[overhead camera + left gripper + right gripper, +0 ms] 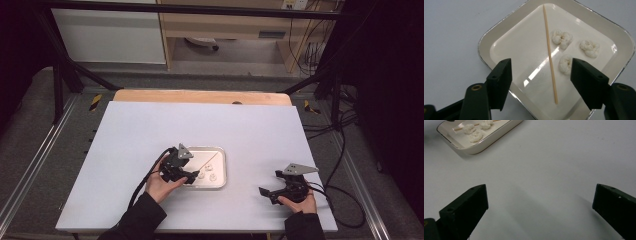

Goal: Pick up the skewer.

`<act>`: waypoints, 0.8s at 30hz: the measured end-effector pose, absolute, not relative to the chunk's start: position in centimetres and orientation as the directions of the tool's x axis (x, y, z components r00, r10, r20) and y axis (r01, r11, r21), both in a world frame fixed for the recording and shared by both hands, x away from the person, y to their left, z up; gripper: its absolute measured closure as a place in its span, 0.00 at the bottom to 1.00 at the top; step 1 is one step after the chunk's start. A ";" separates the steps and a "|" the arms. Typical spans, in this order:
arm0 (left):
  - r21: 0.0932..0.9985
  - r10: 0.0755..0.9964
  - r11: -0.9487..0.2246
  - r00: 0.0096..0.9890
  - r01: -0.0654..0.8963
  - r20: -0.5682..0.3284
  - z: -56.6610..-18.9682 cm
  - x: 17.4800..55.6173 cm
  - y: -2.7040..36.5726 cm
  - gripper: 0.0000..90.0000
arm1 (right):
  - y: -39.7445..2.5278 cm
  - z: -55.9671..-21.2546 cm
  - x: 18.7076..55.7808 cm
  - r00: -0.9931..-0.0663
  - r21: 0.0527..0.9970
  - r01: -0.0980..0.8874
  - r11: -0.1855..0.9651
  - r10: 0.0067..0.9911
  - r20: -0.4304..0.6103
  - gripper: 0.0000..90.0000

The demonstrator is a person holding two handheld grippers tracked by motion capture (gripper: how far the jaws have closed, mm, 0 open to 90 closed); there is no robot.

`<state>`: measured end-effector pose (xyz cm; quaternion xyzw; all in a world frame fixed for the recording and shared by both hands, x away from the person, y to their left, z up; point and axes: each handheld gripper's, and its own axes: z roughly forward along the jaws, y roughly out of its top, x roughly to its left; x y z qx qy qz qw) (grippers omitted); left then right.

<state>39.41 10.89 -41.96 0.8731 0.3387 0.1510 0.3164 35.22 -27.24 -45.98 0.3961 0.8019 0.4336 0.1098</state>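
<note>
A shallow cream tray [223,170] [499,32] [471,148] lies near the middle of the white table. In it lie a thin wooden skewer [549,55] [208,161] and three small white lumpy pieces [562,38] [590,48] [565,64] [475,135]. My left gripper [541,75] [194,176] hovers open over the tray's near left part, its jaws straddling the skewer's near end with nothing held. My right gripper [539,202] [265,193] stands wide open over bare table, right of the tray.
The white table top [150,135] spreads bare around the tray, with a wooden strip [200,96] along its far edge. Black cables [345,195] trail off the right side. Metal frame bars [65,75] and a shelf unit [225,30] stand beyond the table.
</note>
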 end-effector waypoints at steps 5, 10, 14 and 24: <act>0.631 0.674 -0.588 0.738 0.506 0.037 -42.7 39.5 10.3 0.51 | -27.2 -46.0 35.2 -0.662 0.782 0.540 0.311 0.730 0.167 0.01; 0.628 0.675 -0.585 0.737 0.513 0.027 -43.1 39.4 10.0 0.64 | -27.2 -46.0 35.2 -0.662 0.782 0.540 0.310 0.730 0.168 0.01; 0.630 0.674 -0.584 0.738 0.511 0.027 -43.3 39.4 9.9 0.73 | -27.2 -46.0 35.2 -0.662 0.782 0.541 0.310 0.730 0.168 0.01; 0.634 0.677 -0.578 0.736 0.513 0.022 -43.8 39.3 9.7 0.90 | -27.2 -46.0 35.2 -0.663 0.783 0.540 0.310 0.730 0.168 0.01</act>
